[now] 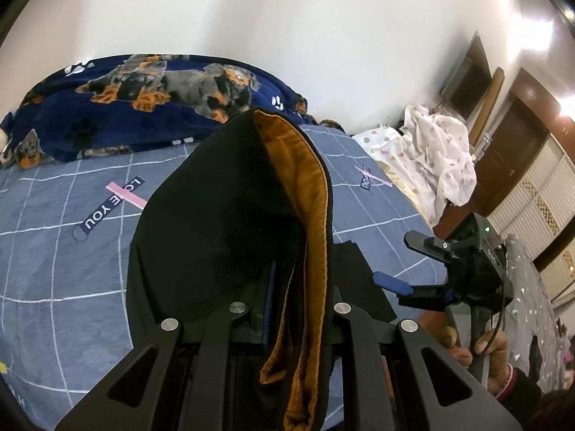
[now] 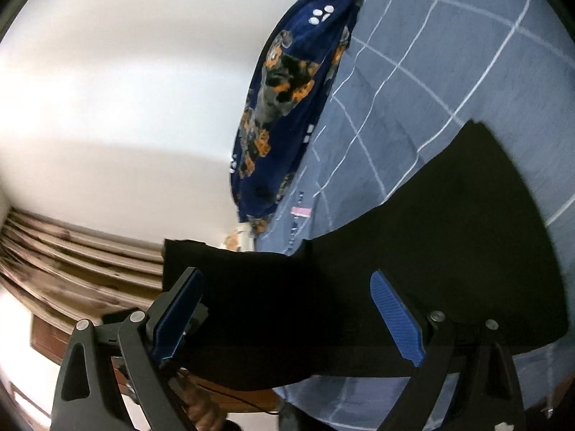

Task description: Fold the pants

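Partly hidden: left tool (image 1: 287, 309) pads behind pants (image 1: 230, 215) | right tool (image 2: 287, 319) agape

Left gripper (image 1: 287, 309) fingertips are buried in the black pants (image 1: 222, 215), pads mostly hidden; the pants run off the left wrist view's bottom edge; the wooden floor (image 2: 82, 269) is motion-blurred; the blanket (image 2: 287, 89) print is smeared.

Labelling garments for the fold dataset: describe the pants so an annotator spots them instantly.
Start at the bed with the blue-grey grid sheet; the navy dog-print blanket is bunched at its far edge. The pants are the black garment on that sheet, one edge lifted in the left gripper. Only they show a mustard-orange lining.
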### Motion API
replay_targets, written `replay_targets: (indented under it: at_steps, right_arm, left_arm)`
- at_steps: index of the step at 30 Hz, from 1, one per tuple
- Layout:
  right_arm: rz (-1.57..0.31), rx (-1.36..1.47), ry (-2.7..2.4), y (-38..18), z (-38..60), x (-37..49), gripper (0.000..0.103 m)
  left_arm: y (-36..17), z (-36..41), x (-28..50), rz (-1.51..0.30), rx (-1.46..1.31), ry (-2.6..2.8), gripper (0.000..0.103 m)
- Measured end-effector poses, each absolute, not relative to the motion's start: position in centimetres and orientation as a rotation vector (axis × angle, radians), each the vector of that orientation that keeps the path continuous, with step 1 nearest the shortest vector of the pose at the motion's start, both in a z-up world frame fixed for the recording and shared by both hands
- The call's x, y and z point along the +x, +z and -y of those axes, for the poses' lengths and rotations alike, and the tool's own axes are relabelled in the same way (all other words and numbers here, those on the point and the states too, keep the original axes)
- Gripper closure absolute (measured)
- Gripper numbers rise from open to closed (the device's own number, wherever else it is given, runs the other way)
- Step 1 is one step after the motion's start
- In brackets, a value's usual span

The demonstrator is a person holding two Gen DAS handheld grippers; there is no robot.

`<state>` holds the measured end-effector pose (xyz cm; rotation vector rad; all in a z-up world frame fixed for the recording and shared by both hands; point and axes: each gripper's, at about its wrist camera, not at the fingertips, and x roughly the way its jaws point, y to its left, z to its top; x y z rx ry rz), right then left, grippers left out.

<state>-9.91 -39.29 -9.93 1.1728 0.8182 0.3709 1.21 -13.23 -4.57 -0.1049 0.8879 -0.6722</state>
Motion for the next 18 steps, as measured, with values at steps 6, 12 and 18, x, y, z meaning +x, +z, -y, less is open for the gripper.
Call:
replay_targets:
  at_steps: [6, 12, 18]
  right_arm:
    - [-0.799, 1.176, 0.349, -9.1, 40.2, -11.1, 0.009]
    - [-0.753, 1.135, 0.28, -8.1, 42.1, -12.4, 0.009]
    - [-0.737, 1.176, 0.235, -8.8, 44.0, -13.2, 0.009]
  left_arm:
    - [-4.9, 14.6, 1.3, -0.903, -0.086, -0.69, 0.087]
    - [-5.4, 15.9, 1.5, -0.922, -0.072, -0.707, 0.087]
    - [-5.8, 17.7, 1.4, -0.942, -0.047, -0.728, 0.087]
